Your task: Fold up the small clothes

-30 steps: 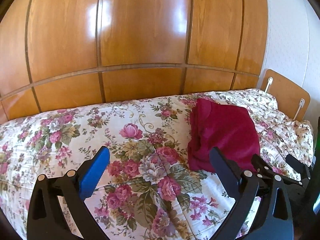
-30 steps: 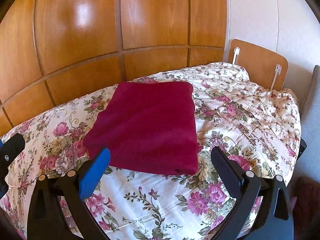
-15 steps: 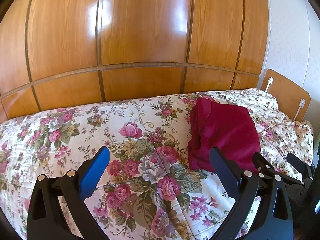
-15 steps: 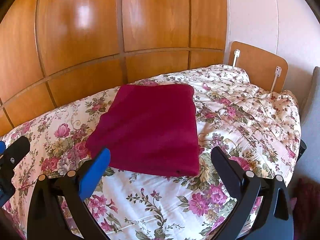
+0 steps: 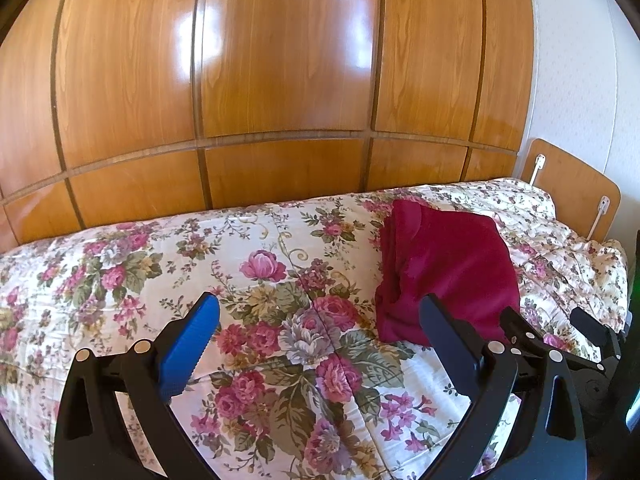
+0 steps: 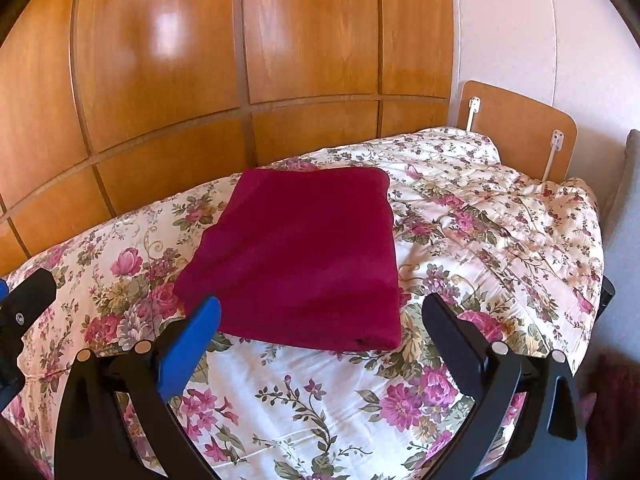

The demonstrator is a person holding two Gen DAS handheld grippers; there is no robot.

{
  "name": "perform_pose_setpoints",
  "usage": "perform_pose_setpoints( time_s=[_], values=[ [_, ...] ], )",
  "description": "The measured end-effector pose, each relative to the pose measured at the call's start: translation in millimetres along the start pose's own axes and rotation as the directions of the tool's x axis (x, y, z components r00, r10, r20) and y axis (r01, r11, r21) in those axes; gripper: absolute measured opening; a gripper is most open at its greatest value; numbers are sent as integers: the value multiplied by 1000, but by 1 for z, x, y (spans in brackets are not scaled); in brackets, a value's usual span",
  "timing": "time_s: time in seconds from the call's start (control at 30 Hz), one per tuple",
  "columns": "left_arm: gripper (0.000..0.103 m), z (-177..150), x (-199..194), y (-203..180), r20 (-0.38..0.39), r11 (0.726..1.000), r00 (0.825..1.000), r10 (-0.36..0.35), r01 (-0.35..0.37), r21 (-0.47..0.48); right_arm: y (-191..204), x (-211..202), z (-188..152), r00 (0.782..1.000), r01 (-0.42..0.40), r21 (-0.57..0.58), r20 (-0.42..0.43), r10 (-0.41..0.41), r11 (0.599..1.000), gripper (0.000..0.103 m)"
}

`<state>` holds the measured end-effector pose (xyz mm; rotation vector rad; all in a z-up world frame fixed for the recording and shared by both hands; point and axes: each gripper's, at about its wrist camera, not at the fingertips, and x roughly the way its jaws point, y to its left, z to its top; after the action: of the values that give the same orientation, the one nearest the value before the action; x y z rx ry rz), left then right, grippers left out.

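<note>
Little has shifted since the earlier frames: the left gripper, fingers apart, hovers over the floral bed, the folded crimson garment lies flat right of it, the right gripper equally spread near it.

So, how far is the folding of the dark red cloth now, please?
Done: the dark red fleece garment lies as a flat, squared rectangle on the floral quilted bedspread, so its folding looks finished. In hand: nothing; the left gripper and right gripper are both open and empty, short of the cloth. Left: no other unfolded clothing is visible in these views.
</note>
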<state>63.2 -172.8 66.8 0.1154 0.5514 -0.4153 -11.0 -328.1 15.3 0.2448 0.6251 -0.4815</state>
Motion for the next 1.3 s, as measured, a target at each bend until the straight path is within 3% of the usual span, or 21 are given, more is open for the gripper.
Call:
perform_pose_setpoints(
  time_s=[0.97, 1.3],
  values=[
    [99, 2, -2, -11, 25, 999, 1000, 1, -2, 42, -1, 0, -2, 1000, 3, 20, -6, -3, 1000, 101],
    [99, -2, 9, -9, -20, 1000, 1000, -1, 1, 9, -2, 4, -1, 1000, 8, 19, -11, -8, 1000, 101]
  ],
)
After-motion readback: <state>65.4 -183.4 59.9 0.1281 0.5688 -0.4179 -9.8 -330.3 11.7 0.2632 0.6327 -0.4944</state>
